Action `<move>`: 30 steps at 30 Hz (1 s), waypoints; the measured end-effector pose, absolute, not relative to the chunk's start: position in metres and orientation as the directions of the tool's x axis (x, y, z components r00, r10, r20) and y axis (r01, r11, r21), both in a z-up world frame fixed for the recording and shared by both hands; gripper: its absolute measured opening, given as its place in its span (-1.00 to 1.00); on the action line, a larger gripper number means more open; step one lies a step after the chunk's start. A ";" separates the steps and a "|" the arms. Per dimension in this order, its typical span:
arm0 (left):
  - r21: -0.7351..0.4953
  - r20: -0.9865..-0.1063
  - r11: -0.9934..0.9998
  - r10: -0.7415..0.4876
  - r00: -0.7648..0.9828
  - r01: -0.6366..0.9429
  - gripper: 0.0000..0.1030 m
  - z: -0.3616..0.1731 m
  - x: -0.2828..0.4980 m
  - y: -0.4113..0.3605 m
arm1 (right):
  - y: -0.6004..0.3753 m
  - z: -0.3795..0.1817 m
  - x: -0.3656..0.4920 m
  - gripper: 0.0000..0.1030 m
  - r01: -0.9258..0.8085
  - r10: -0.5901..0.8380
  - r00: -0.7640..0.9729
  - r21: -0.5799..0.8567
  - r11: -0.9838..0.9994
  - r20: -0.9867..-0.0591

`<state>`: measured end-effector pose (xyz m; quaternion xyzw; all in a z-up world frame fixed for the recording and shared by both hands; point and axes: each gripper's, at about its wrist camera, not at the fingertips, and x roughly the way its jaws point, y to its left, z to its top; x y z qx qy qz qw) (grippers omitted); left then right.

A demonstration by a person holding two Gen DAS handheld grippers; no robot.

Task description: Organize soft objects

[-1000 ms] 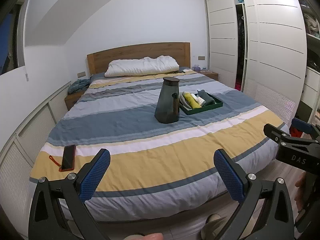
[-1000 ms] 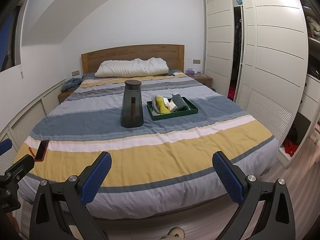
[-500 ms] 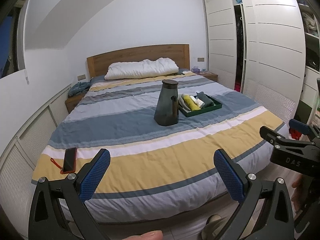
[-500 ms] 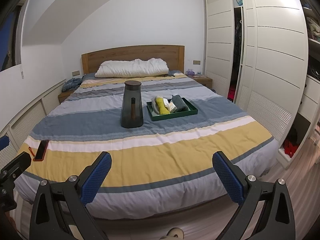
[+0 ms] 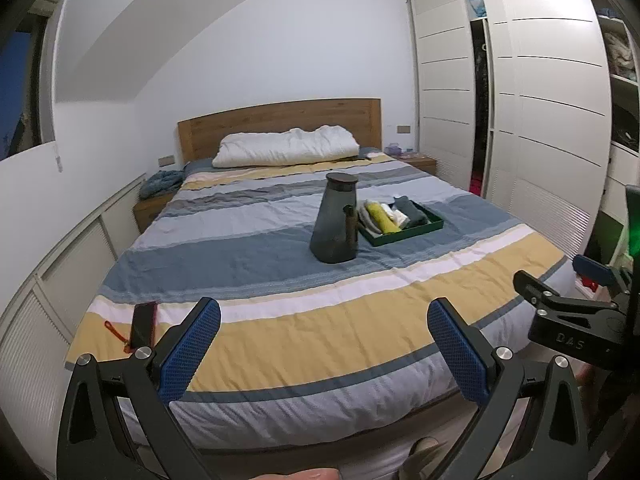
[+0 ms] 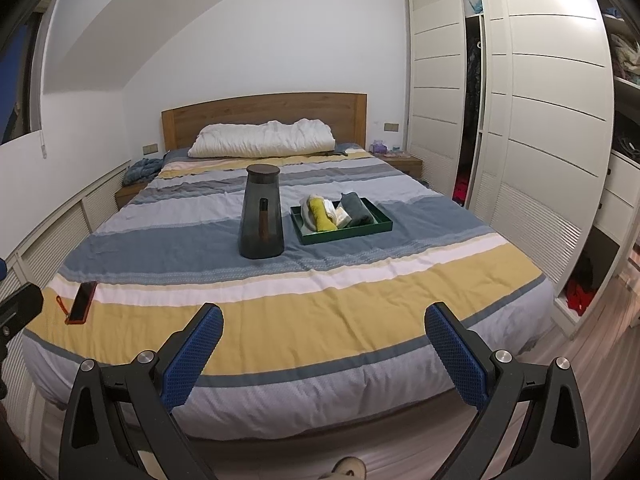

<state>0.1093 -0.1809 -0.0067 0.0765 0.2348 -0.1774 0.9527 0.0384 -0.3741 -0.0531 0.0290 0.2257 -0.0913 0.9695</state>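
Note:
A dark green tray (image 5: 428, 227) (image 6: 376, 227) sits on the striped bed and holds several rolled cloths: a yellow one (image 5: 380, 216) (image 6: 322, 212), a white one (image 6: 334, 210) and a dark grey one (image 5: 412, 212) (image 6: 356, 206). A tall dark grey jug (image 5: 334, 220) (image 6: 261, 214) stands just left of the tray. My left gripper (image 5: 324, 344) is open and empty at the foot of the bed. My right gripper (image 6: 324, 344) is open and empty there too, far from the tray.
The bed (image 5: 280, 320) fills the room's middle. A phone with an orange strap (image 5: 142, 326) (image 6: 82, 302) lies at its near left corner. A white pillow (image 6: 262, 144) lies at the headboard. White wardrobes (image 6: 540, 140) line the right wall. Low cabinets run along the left.
Both grippers have drawn back slightly from the bed and tilted up a little. Both stay open and empty. Nothing on the bed has moved.

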 end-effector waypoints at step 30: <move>0.073 -0.448 0.922 -0.311 0.838 0.381 0.97 0.008 0.097 -0.173 | -0.376 -0.051 0.036 0.99 0.193 -0.169 0.882 0.012 0.981 -0.440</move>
